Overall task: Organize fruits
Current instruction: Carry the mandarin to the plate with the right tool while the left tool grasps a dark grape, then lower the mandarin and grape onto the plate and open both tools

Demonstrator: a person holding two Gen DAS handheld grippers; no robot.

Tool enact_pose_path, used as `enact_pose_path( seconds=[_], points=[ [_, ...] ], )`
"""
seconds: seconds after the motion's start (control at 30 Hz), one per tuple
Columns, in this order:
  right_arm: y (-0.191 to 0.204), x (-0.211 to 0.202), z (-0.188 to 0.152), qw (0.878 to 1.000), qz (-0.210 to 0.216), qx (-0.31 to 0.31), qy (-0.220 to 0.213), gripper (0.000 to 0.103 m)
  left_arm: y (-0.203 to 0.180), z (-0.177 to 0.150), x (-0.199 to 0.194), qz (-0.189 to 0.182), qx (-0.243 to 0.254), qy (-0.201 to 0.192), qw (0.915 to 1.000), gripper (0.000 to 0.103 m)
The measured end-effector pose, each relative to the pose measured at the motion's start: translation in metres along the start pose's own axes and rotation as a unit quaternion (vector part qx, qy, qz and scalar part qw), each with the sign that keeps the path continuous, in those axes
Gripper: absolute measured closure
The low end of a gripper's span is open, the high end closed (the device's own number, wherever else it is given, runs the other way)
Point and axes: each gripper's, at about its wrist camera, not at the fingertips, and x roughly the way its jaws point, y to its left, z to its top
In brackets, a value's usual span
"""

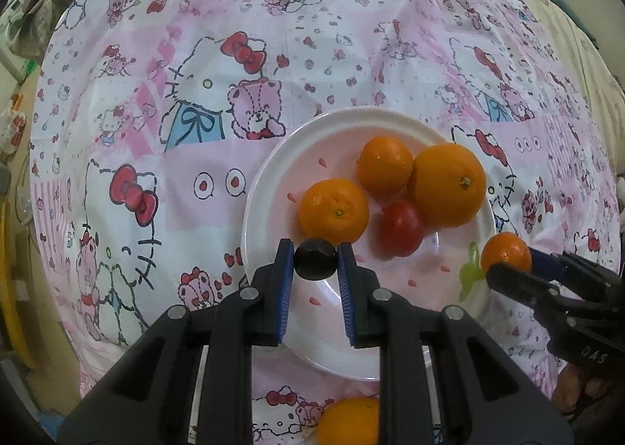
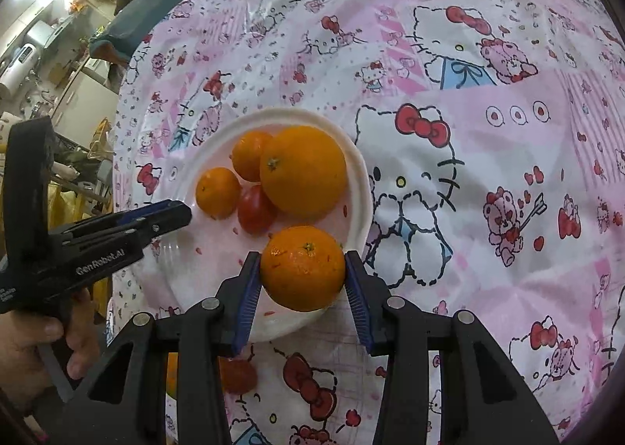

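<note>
Left hand-held gripper clamped on a dark plum over the plate's near rim; right hand-held gripper gripping an orange above the plate's near edge; both fruits poised directly over bare plate; release next, probably.

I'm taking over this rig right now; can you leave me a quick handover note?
Left gripper: shut on a small dark fruit, over the plate.
Right gripper: shut on an orange, over the plate's near rim.
Done: three oranges and a red tomato sit on the plate.
Left: set both held fruits down; one orange and a red fruit remain on the cloth.
</note>
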Motion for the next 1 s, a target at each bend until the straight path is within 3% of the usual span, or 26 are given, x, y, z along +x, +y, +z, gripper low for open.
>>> enact_pose_path(
  seconds=[1.0],
  points=[
    [-0.0018, -0.0027, 0.0027, 1.0, -0.002, 0.01, -0.001, 0.056, -0.0064, -0.0006, -0.0042, 0.009, 0.014, -0.021, 0.9996, 0.083]
  ],
)
